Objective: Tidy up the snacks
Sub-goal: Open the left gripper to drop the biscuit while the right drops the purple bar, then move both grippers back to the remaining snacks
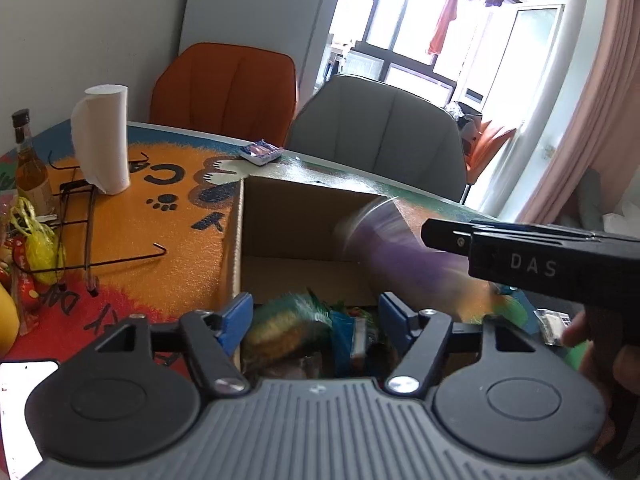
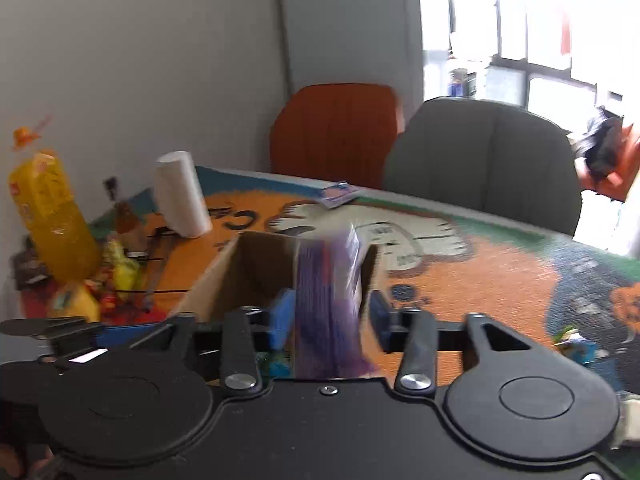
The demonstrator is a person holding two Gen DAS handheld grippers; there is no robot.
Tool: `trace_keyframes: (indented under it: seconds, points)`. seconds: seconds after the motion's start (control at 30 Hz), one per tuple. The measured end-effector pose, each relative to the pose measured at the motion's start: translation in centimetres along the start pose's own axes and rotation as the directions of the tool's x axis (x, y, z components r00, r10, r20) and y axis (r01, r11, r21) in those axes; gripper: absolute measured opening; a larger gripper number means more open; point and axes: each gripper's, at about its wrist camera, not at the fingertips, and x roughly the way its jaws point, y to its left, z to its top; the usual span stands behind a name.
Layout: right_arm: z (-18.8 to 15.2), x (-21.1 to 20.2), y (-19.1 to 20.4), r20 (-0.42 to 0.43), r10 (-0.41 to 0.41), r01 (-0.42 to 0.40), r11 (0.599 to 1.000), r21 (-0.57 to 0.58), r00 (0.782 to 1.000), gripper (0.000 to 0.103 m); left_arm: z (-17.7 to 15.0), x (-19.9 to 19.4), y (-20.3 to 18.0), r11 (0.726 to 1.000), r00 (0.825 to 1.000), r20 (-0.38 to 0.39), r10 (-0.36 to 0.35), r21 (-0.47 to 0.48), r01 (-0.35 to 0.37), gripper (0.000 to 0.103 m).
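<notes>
Left gripper [image 1: 316, 316] nearest, jaws wide, nothing between, over the open brown cardboard box [image 1: 280, 208] on the colourful cartoon-print surface [image 1: 160, 216]. Right gripper [image 2: 328, 316] jaws part-open, blurred purple snack pack [image 2: 332, 280] between them, contact unclear. 2 chairs behind.

A: What sits between the right gripper [image 2: 328, 320] fingers?

B: A purple snack pack [image 2: 332, 304], blurred, upright in the gap. The blue pads stand a little off its sides, so the jaws are parted.

A: And behind it?

B: An open cardboard box [image 2: 224, 276] on the colourful table mat [image 2: 480, 280], just past the fingertips.

A: The far left?

B: A yellow juice bottle [image 2: 56, 224], a small dark-capped bottle [image 2: 124, 216], yellow packets [image 2: 124, 268] and a white paper roll [image 2: 182, 196].

A: Far side of the table?

B: A small blue-and-white packet [image 2: 338, 194] near the edge, then an orange chair [image 2: 336, 132] and a grey chair [image 2: 484, 160].
</notes>
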Motion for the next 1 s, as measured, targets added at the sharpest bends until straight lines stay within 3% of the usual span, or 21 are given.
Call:
trace_keyframes:
  seconds: [0.1,0.27,0.6,0.8,1.0]
  points:
    - [-0.4,-0.7,-1.0,-0.009,-0.003,0.003,1.000,0.019,1.000,0.055,-0.1,-0.1,-0.6,1.000,1.000,-0.006,0.008,0.010,-0.008,0.080]
    - [-1.6,-2.1,-3.0,-0.034,-0.030,0.031,0.998,0.050,0.999,0.060,-0.1,-0.4,-1.4,1.000,1.000,-0.009,0.022,0.015,-0.022,0.084]
    - [-3.7,-5.4,-6.0,-0.052,-0.061,0.065,0.994,0.088,0.997,0.079,-0.2,-1.1,-4.2,0.998,1.000,0.007,0.030,0.049,-0.031,0.103]
    - [-5.1,-7.7,-8.4,-0.034,-0.095,0.098,0.988,0.120,0.995,0.096,-0.5,-1.1,-6.9,0.997,1.000,-0.001,-0.003,0.083,0.003,0.103]
    - [-6.3,-9.7,-11.2,-0.027,-0.138,0.141,0.976,0.164,0.990,0.102,-1.2,-0.8,-9.6,0.994,0.998,-0.018,-0.066,0.091,0.067,0.103]
